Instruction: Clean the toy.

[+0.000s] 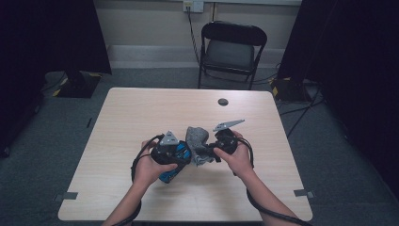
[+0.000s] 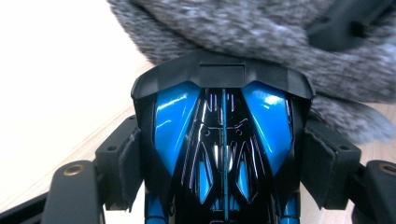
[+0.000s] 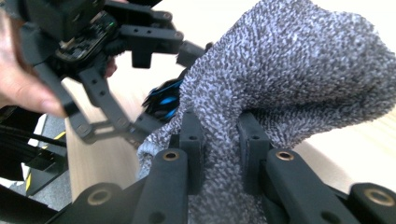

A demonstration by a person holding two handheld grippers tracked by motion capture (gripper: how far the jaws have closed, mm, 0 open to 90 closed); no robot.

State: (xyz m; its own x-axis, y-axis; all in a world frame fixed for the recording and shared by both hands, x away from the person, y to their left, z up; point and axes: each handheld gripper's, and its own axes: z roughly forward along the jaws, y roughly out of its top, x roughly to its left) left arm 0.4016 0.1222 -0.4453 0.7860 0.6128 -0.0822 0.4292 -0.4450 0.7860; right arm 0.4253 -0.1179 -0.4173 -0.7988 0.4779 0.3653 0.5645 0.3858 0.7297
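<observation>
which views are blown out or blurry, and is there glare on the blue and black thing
Left gripper view: the table is washed out to near white, the grey sock is soft with blur, and bright glare streaks sit on the glossy blue and black object. Right gripper view: the sock's knit is sharp near the right tongs; the left tongs are blurred. High view: dim, dark corners.

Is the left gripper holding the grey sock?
No, the left gripper clamps a blue and black toy; the grey sock sits in the right gripper.
</observation>
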